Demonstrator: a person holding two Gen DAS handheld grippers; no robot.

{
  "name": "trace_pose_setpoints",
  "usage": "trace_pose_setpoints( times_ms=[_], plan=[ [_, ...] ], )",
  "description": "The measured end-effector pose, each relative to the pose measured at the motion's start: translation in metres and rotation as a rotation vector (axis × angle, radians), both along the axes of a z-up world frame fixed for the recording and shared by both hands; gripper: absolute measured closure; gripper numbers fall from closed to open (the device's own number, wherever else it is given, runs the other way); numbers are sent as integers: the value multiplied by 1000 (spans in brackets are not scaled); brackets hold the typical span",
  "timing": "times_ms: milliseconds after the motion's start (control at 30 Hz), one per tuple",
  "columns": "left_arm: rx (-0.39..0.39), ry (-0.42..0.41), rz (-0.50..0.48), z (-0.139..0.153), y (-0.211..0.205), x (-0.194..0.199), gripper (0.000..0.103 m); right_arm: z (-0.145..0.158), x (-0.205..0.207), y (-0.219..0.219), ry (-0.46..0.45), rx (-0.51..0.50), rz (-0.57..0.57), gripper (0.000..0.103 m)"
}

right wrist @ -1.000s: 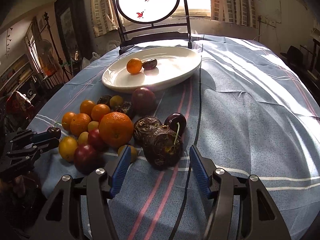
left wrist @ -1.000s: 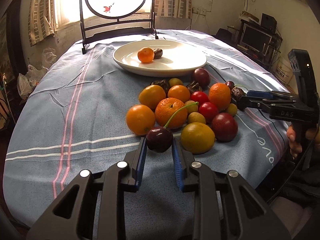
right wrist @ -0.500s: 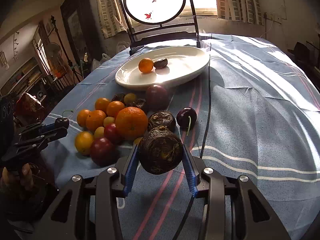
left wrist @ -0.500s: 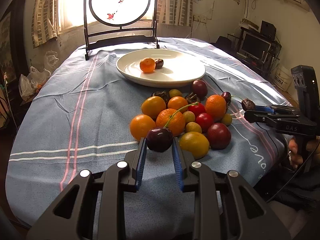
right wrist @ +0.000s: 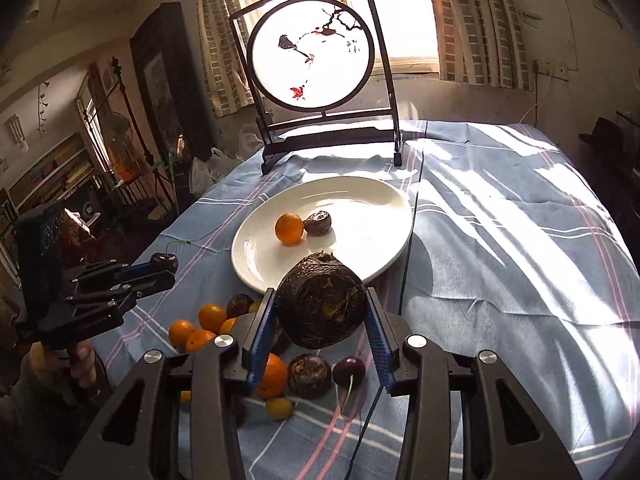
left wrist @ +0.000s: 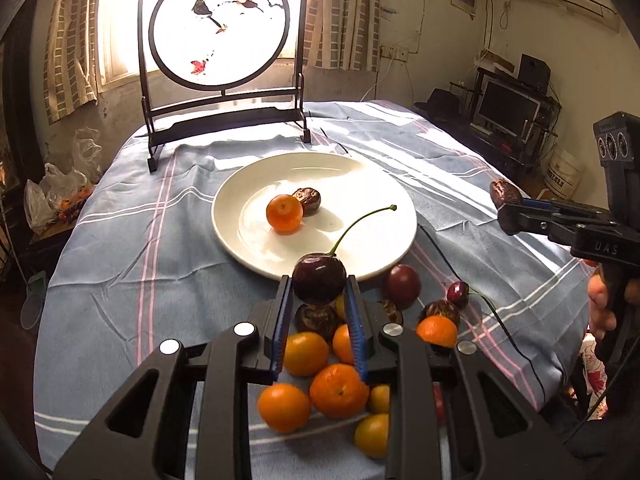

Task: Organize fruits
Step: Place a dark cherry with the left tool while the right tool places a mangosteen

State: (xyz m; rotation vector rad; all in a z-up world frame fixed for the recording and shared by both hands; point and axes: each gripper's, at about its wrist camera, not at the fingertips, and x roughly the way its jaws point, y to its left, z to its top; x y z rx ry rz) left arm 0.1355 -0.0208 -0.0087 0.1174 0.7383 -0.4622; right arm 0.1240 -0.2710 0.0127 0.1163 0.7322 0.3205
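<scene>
My left gripper (left wrist: 319, 292) is shut on a dark cherry (left wrist: 319, 283) with a long green stem, held above the fruit pile near the front rim of the white plate (left wrist: 360, 184). My right gripper (right wrist: 320, 312) is shut on a wrinkled dark brown fruit (right wrist: 320, 300), also lifted near the plate (right wrist: 360, 200). On the plate lie a small orange (left wrist: 284, 213) and a brown wrinkled fruit (left wrist: 308, 201). The pile of oranges (left wrist: 338, 390), yellow fruits and dark fruits lies on the cloth below both grippers.
A round painted screen on a black stand (left wrist: 220, 32) stands behind the plate. The striped blue tablecloth (left wrist: 120, 240) covers the table. A loose cherry (right wrist: 349, 369) and a black cable (right wrist: 408, 248) lie to the right of the pile. Shelves and a monitor (left wrist: 508, 108) are off the table.
Both grippers have risen and moved forward over the pile toward the plate, each carrying its fruit. The right gripper closed on the wrinkled fruit one second ago.
</scene>
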Motion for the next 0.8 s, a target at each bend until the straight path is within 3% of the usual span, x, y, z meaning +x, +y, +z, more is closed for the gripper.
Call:
trace_pose_setpoints(
  times_ms=[300, 333, 367, 433, 567, 800],
  plan=[
    [109, 172, 13, -48, -53, 100, 77, -46, 112, 20, 138, -41, 9, 59],
    [114, 190, 22, -53, -55, 109, 73, -50, 119, 23, 135, -51, 12, 59],
    [115, 203, 41, -56, -54, 116, 58, -51, 124, 25, 127, -72, 2, 58],
    [86, 194, 72, -53, -45, 123, 46, -49, 124, 27, 102, -80, -16, 49],
    [28, 149, 92, -32, -20, 102, 42, -34, 93, 26, 45, -52, -3, 47],
    [22, 62, 54, -19, 35, 6, 38, -32, -1, 17, 16, -67, 18, 45]
  ],
)
